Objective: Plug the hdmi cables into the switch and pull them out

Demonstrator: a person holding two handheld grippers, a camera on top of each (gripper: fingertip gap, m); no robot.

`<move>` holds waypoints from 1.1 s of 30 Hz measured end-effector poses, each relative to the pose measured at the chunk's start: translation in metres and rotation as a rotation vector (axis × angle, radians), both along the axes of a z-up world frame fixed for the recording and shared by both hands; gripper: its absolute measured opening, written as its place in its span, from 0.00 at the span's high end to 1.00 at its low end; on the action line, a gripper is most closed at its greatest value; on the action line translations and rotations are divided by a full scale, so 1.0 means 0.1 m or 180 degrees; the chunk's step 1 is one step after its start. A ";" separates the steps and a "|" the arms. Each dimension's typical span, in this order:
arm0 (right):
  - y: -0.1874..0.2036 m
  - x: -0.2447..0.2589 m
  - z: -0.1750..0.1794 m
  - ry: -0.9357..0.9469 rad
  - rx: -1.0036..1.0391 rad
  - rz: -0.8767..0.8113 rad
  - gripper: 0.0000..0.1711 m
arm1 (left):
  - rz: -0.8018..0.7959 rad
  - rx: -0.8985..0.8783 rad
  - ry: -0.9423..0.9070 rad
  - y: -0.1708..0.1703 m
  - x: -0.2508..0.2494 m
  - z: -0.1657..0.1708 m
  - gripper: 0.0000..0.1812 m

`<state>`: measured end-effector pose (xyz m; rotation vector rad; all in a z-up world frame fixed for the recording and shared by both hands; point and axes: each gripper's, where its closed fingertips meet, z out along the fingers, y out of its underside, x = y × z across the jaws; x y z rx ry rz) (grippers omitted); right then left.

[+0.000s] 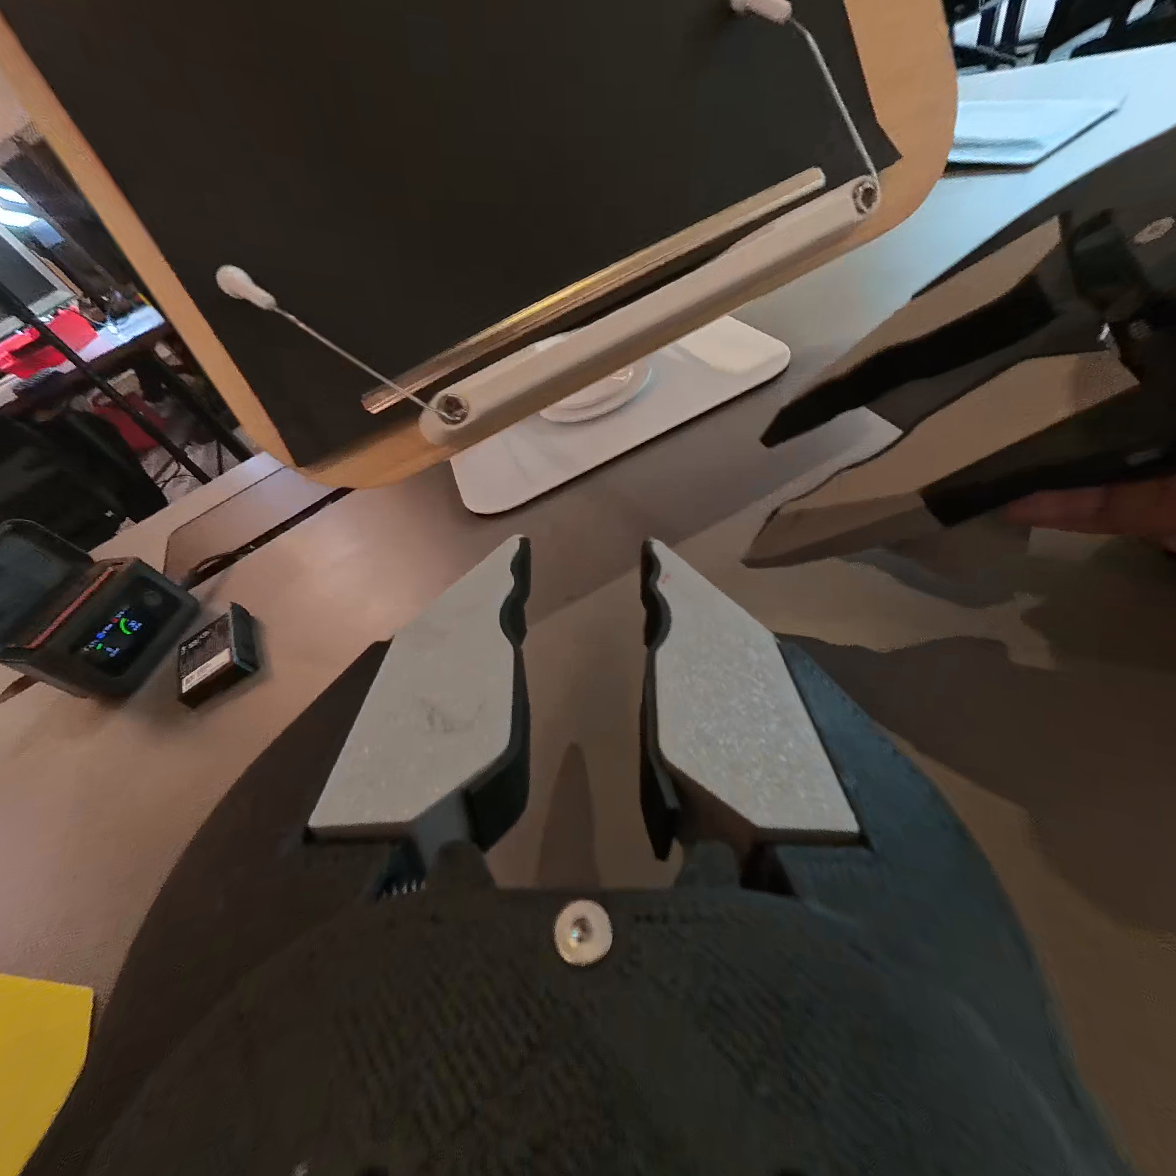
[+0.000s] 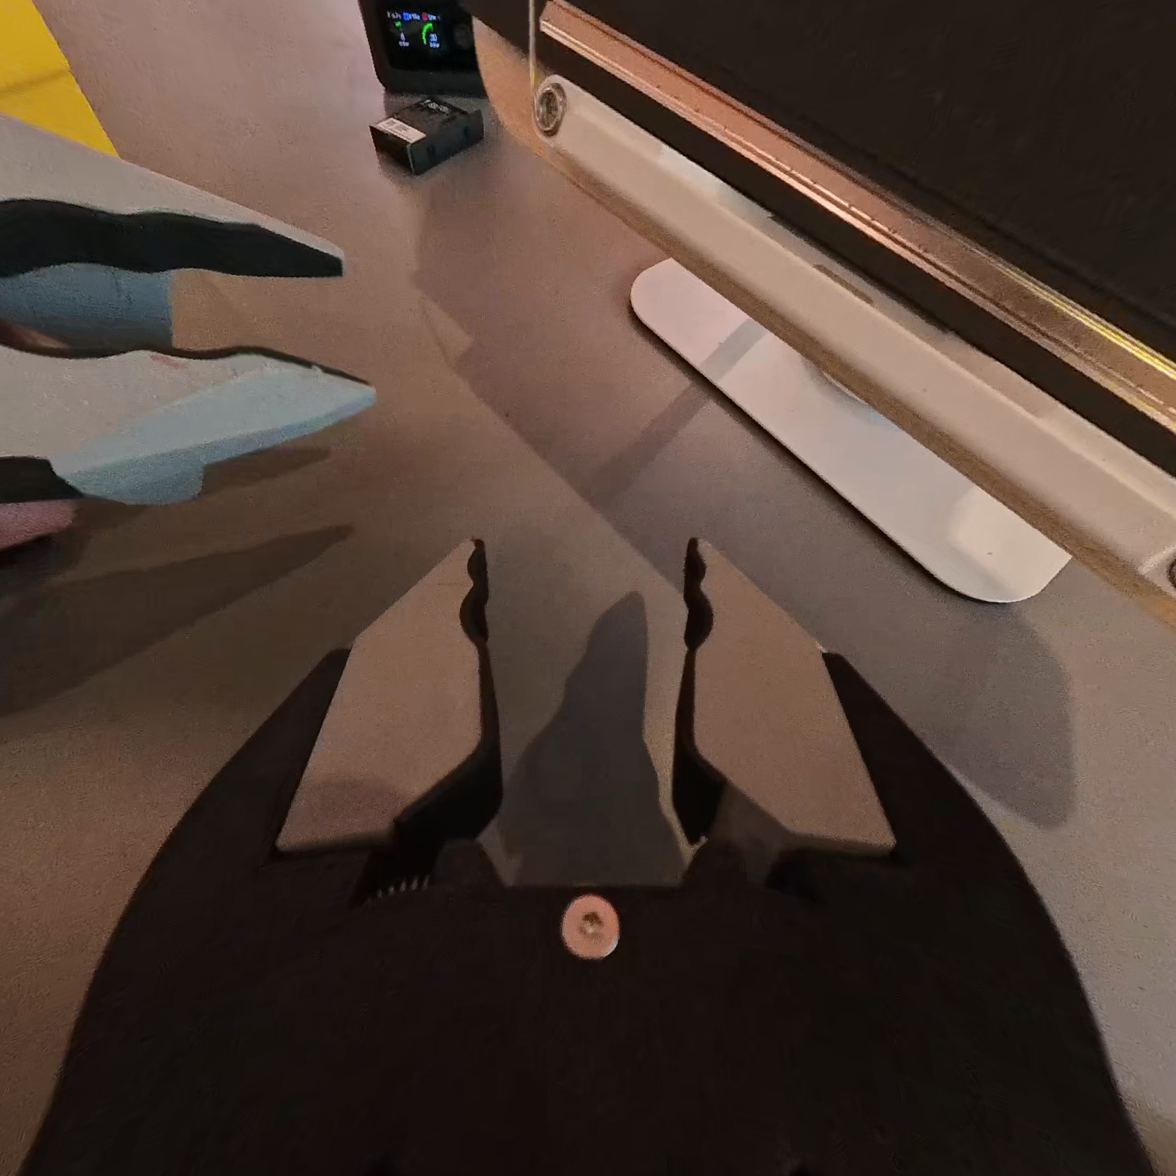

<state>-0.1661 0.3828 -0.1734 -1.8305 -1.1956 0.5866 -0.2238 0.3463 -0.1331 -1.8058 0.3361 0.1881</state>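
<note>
No HDMI cable or switch shows in either view. My left gripper [image 1: 585, 553] is open and empty, held above the brown table [image 1: 382, 573] and pointing at the foot of a tilted black board. My right gripper [image 2: 582, 550] is open and empty too, over the table beside the board's white base. The right gripper also shows at the right of the left wrist view [image 1: 757, 499], turned sideways with its fingers apart. The left gripper shows at the left of the right wrist view [image 2: 356, 328], also with its fingers apart. The two grippers are close together but apart.
A black board with a wooden rim [image 1: 445, 191] leans on a white stand with a flat white base [image 1: 636, 433] [image 2: 827, 433]. A small black box [image 1: 216, 655] [image 2: 426, 133] lies by a dark case with a lit screen [image 1: 114, 627] [image 2: 423, 44]. A yellow sheet [image 1: 38, 1050] lies at the near left.
</note>
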 end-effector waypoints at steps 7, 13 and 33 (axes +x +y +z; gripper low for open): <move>-0.05 -0.02 0.03 0.0104 -0.0088 0.0065 0.68 | -0.0030 0.0092 -0.0134 -0.02 -0.03 0.05 0.86; -0.11 -0.02 0.07 0.0182 -0.0032 0.0129 0.72 | -0.0143 0.0091 -0.0159 -0.03 0.01 0.05 0.86; -0.18 -0.04 0.05 0.0138 -0.0016 0.0246 0.69 | -0.0201 0.0259 -0.0398 -0.08 -0.02 0.14 0.76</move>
